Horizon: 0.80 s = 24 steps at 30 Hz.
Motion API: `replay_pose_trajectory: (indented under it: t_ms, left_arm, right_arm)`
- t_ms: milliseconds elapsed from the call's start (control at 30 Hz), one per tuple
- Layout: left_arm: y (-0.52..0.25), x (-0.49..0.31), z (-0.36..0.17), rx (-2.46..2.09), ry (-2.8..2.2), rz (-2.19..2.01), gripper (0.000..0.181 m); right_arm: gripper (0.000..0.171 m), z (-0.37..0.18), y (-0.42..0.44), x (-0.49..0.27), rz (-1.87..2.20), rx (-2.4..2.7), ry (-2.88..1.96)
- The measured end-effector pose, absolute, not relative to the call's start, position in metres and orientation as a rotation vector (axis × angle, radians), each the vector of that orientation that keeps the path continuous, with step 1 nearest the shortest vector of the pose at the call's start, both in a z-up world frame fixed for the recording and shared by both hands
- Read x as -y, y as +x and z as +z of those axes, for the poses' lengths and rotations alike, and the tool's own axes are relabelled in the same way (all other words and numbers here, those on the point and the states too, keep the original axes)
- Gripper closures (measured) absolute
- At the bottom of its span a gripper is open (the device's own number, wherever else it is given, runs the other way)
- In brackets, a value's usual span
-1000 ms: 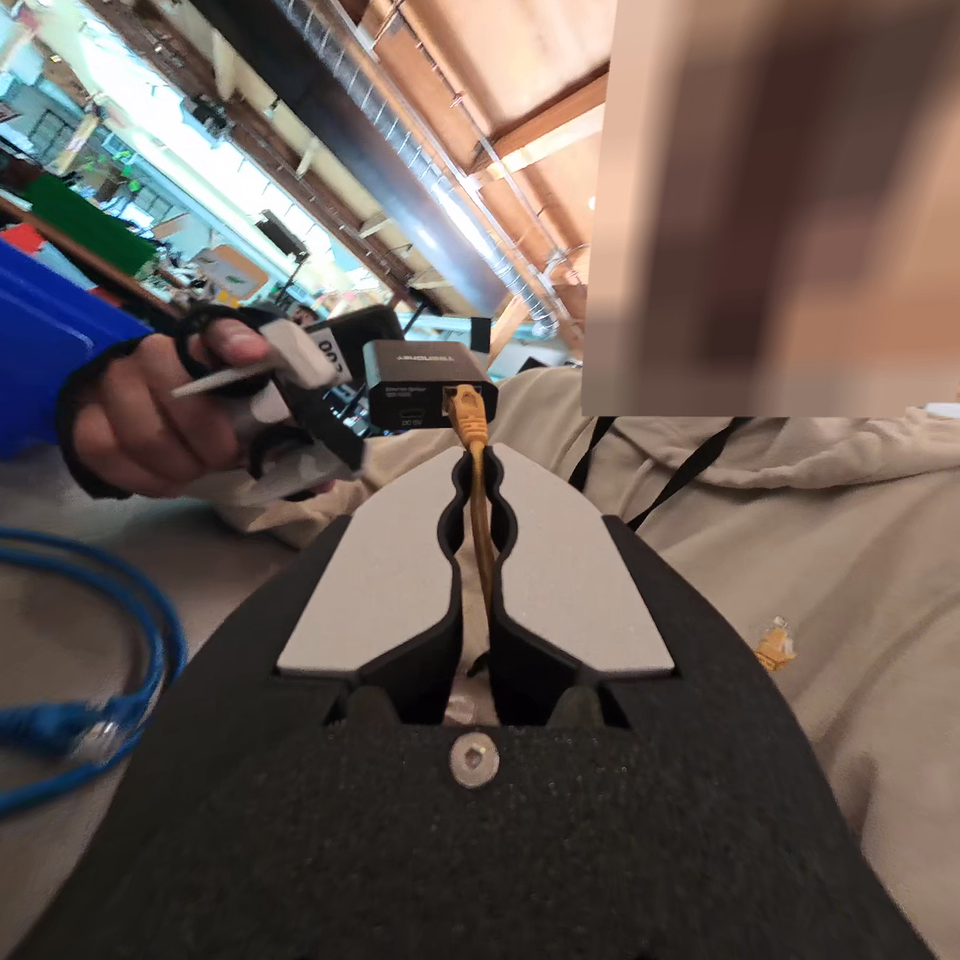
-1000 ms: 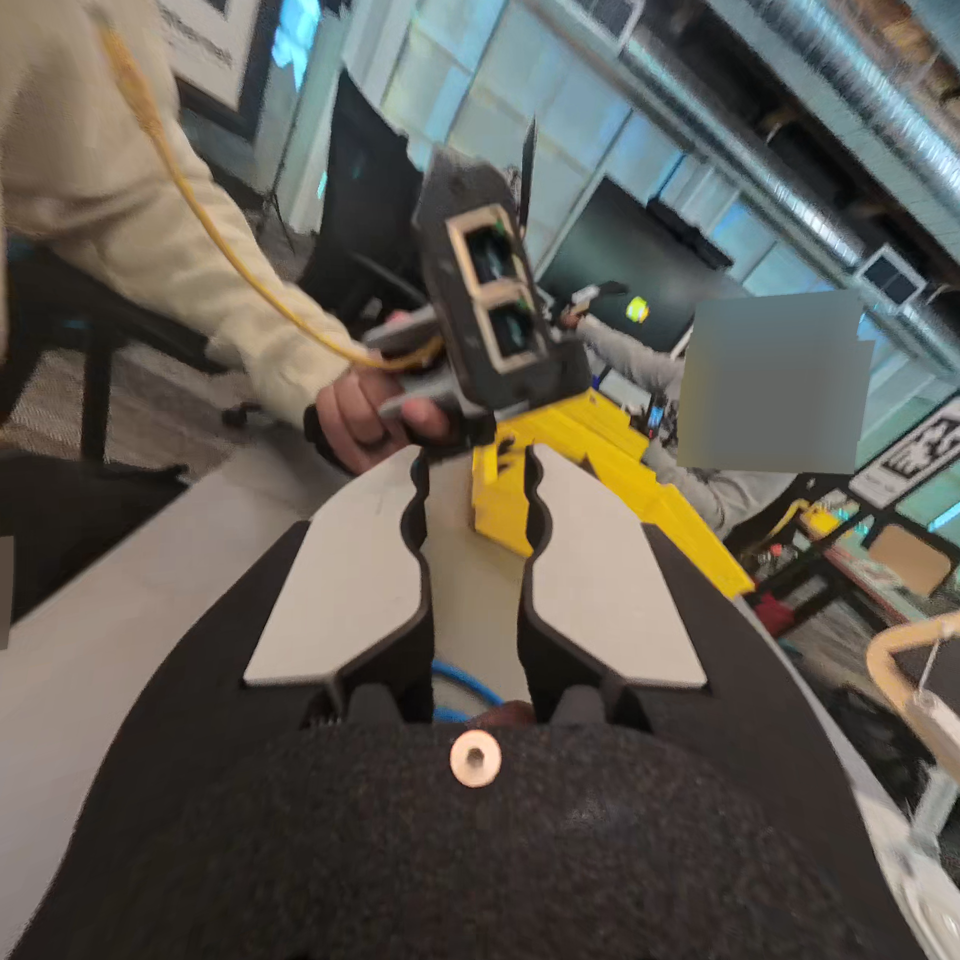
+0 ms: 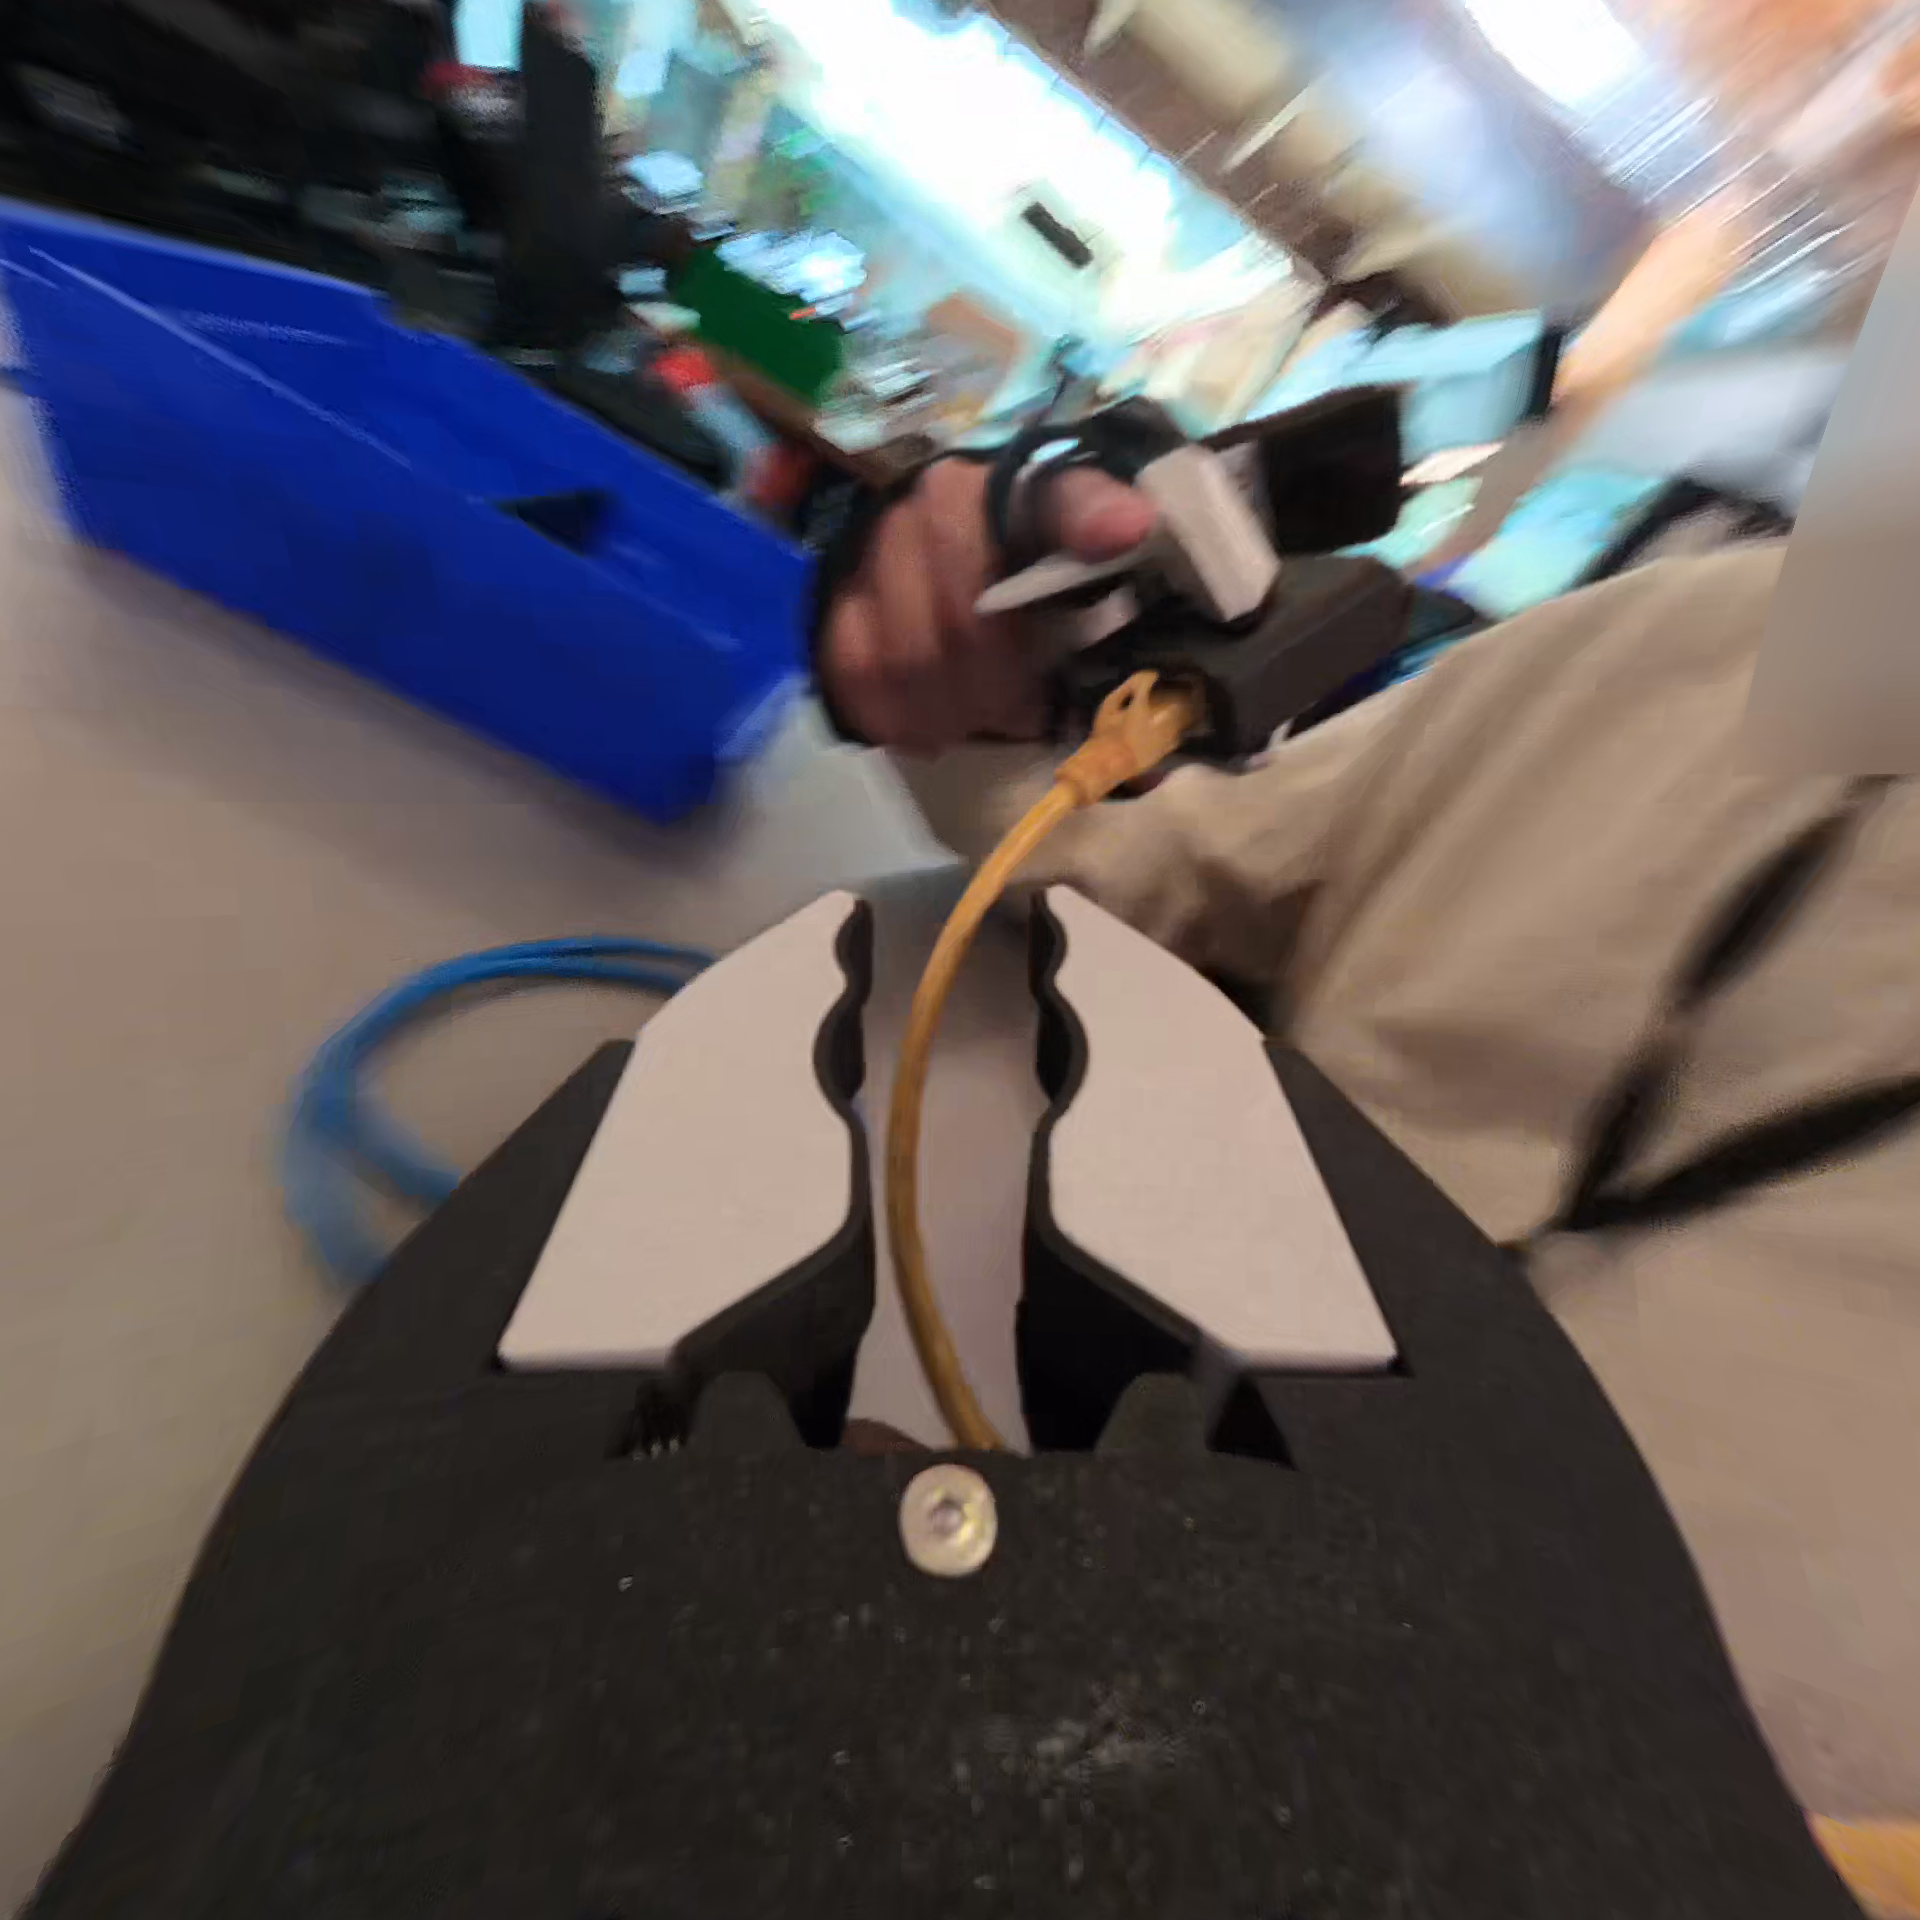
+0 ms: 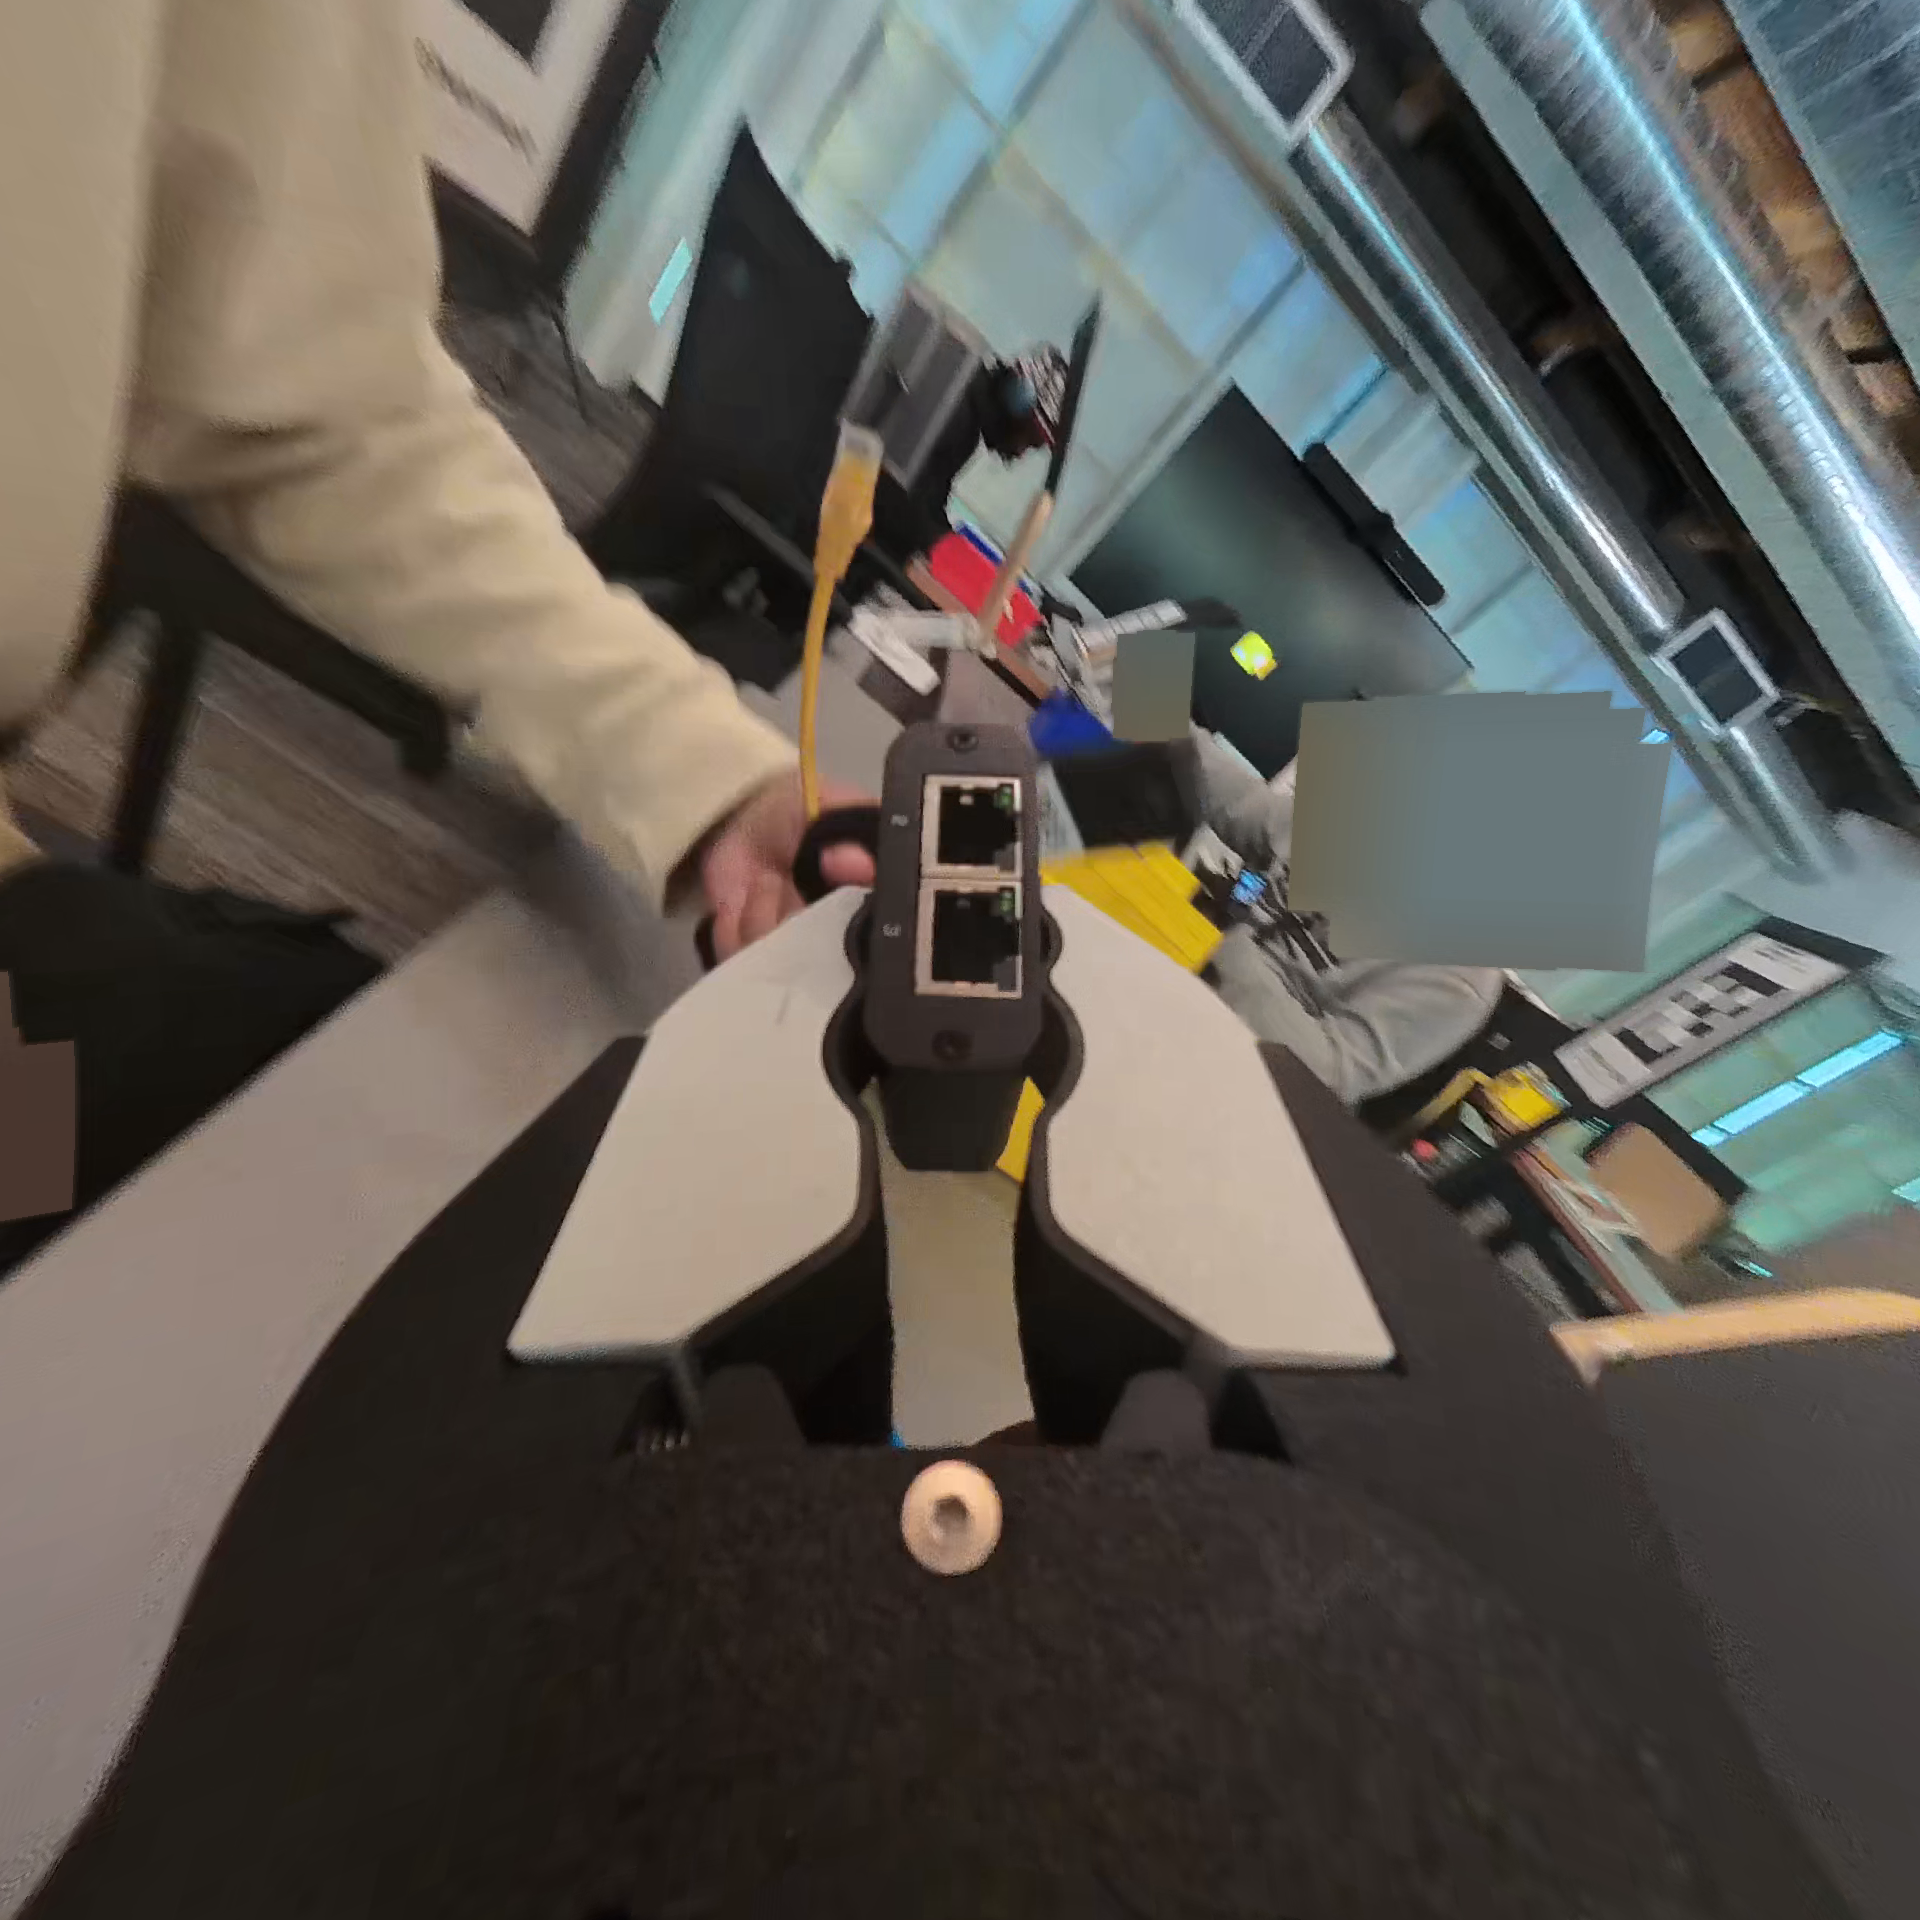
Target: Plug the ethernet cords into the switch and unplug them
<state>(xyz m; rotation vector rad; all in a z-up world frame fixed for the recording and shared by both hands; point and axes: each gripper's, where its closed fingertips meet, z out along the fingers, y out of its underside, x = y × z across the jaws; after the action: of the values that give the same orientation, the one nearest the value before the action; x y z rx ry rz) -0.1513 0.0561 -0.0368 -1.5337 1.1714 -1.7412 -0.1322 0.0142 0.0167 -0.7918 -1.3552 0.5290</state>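
Black boxy switch clamped in right gripper; left gripper parted around yellow cord.

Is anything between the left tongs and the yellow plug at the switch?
Nothing visible does. The yellow cord runs loose between the open left tongs straight to its plug at the switch, which the right tongs hold.

blue bin, pale tabletop, yellow blocks, ceiling duct
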Motion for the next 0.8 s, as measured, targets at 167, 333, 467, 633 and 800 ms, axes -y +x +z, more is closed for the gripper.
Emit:
replay_pose_trajectory:
  t_ms: [167,333,467,633,800]
  left_arm:
    - [-0.185,-0.117,-0.013,-1.275,-1.604,-0.854,0.144]
    - [-0.21,-0.13,0.052,-1.066,-1.544,-0.804,0.147]
    - [-0.176,-0.12,0.025,-0.937,-1.664,-1.108,0.142]
    - [-0.14,-0.123,-0.049,-0.892,-1.853,-1.299,0.118]
    - [-0.123,-0.108,-0.067,-0.952,-1.829,-1.535,0.115]
  right_arm:
    - [0.146,0.031,-0.1,-0.046,0.219,1.335,-0.861]
    - [0.146,0.031,-0.061,-0.118,-0.231,1.312,-1.08]
    - [0.146,-0.018,-0.091,-0.156,-0.351,1.406,-1.159]
    - [0.146,-0.062,-0.135,-0.144,-0.118,1.451,-1.137]
    - [0.146,-0.064,-0.151,-0.12,0.037,1.456,-1.059]
